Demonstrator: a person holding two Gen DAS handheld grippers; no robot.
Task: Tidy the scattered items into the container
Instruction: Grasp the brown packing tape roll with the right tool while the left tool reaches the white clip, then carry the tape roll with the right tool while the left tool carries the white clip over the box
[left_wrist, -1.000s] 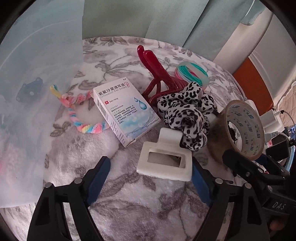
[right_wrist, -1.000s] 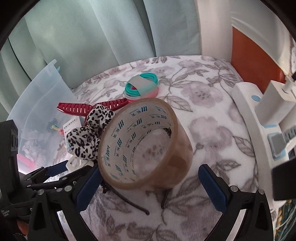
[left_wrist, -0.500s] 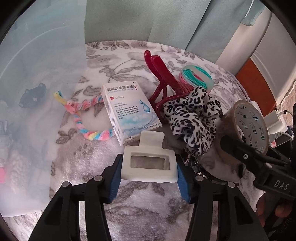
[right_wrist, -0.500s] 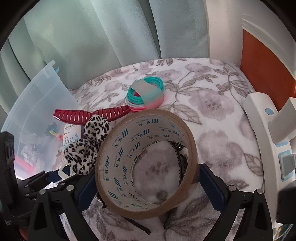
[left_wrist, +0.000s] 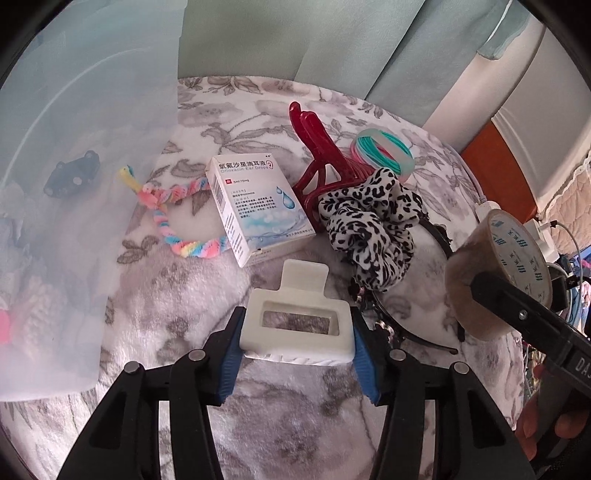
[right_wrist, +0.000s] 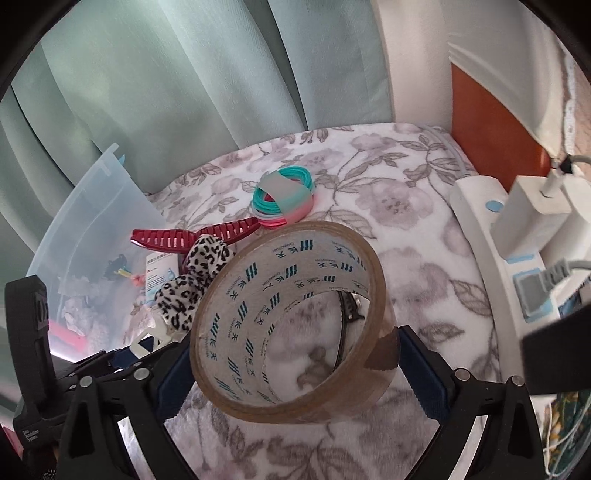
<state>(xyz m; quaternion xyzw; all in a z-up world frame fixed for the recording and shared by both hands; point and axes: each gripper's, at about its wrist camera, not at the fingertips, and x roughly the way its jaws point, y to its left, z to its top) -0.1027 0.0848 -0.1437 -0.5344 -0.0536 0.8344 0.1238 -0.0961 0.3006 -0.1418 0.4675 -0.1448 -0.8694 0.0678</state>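
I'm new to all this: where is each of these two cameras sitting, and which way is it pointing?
Left wrist: on the left gripper, looking along its fingers, shut on the white clip; the person's right hand shows.
Right wrist: on the right gripper, looking along its fingers, shut on the tape roll; the left gripper shows too.
Both share the leopard scrunchie, red claw clip, clear container and floral blanket.

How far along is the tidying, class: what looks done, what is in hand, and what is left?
Done: a few items, one a black clip, lie in the clear container. In hand: the left gripper grips the white clip; the right gripper holds the tape roll. Left: ear-drops box, rainbow braid, red claw clip, leopard scrunchie, hair bands.
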